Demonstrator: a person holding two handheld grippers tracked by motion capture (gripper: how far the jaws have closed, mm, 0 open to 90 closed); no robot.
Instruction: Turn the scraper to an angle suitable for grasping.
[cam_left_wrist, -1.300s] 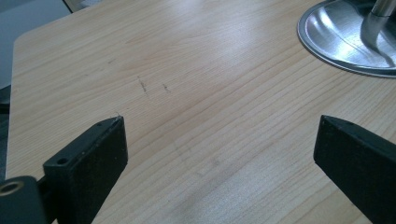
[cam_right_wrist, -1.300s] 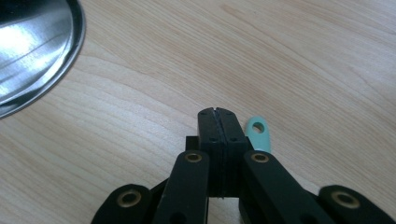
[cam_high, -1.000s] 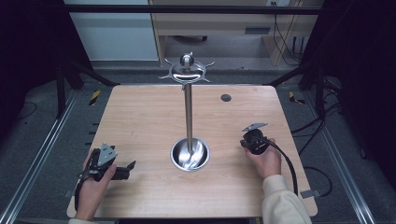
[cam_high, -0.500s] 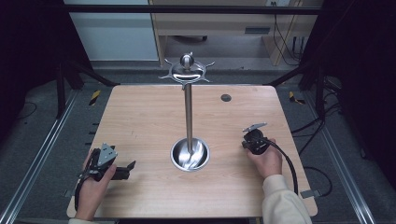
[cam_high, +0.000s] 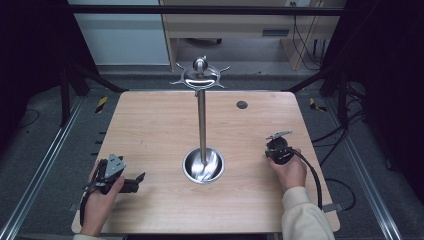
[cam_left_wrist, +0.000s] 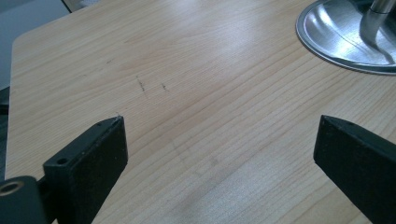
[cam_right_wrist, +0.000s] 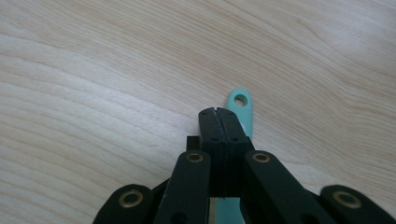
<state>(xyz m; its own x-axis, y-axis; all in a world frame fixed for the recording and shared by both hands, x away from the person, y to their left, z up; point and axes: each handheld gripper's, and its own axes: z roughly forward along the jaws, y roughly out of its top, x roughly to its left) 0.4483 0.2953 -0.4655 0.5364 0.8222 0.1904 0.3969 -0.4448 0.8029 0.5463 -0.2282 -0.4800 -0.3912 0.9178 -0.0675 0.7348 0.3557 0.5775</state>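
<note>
The right tongs (cam_right_wrist: 218, 112) were clenched, jaws pressed flat together with nothing between the pads. A mint-green handle (cam_right_wrist: 240, 112) with a hanging hole at its end lay on the desk (cam_right_wrist: 93, 70) just under and beyond the jaw tips, at about one o'clock from them in the right gripper view. Whether the jaws touched it could not be told; it seemed to lie beneath them rather than in their bite. In the high view the right tongs (cam_high: 279, 145) rested at about three o'clock from the steel stand (cam_high: 201, 125), the hand behind them on the desk, which suggested a pause above the utensil rather than a lift.

The stand's round base (cam_high: 203, 165) sat mid-desk, its pole rising to a crown of hooks (cam_high: 200, 77), probably so that utensils could be hung by such holes. That would explain the handle's holed end pointing away from the hand.

The left tongs (cam_high: 131, 181) were released, jaws wide apart over bare wood at about eight o'clock from the stand, the base's rim (cam_left_wrist: 336, 51) at their one o'clock, likely waiting in reserve.
</note>
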